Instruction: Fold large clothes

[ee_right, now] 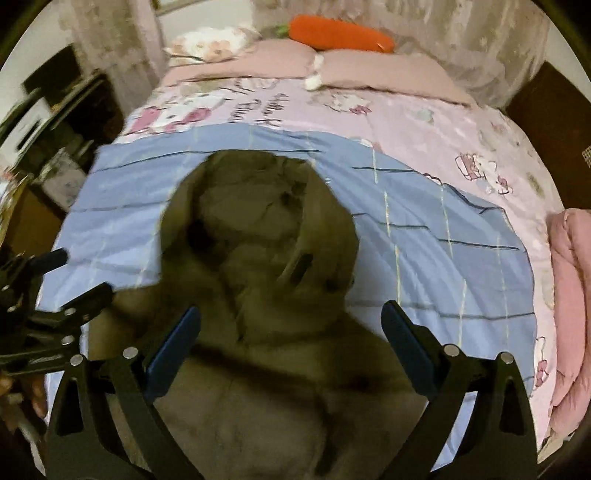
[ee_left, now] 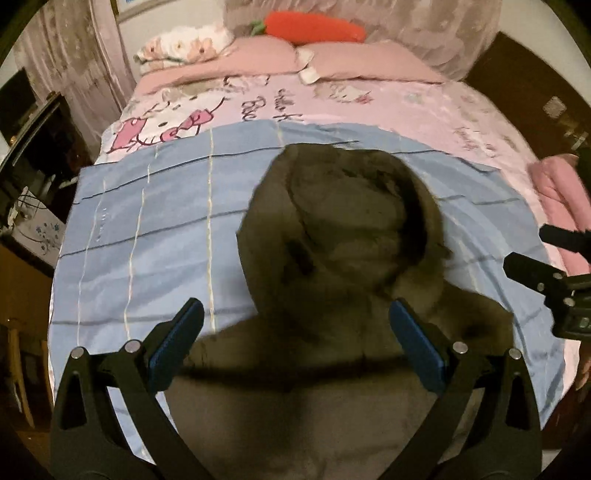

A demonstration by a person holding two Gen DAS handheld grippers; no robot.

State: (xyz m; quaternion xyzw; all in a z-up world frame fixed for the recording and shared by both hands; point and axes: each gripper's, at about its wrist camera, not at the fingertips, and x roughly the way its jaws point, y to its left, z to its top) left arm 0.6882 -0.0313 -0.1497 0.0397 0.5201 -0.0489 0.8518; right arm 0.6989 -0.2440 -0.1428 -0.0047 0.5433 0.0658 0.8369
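A big brown hooded coat [ee_left: 332, 258] lies flat on a blue checked sheet [ee_left: 147, 229] spread over the bed [ee_left: 424, 110]. Its hood points toward the pink pillows [ee_left: 258, 59], where an orange carrot toy [ee_left: 314, 22] rests. The left hand-held gripper [ee_left: 295, 325] hangs above the coat with its blue fingers [ee_left: 181, 339] spread wide, holding nothing. The right hand-held gripper [ee_right: 291, 325] hangs beside it over the coat, also spread wide and holding nothing. A folded pink blanket [ee_right: 569, 295] sits at the bed's edge.
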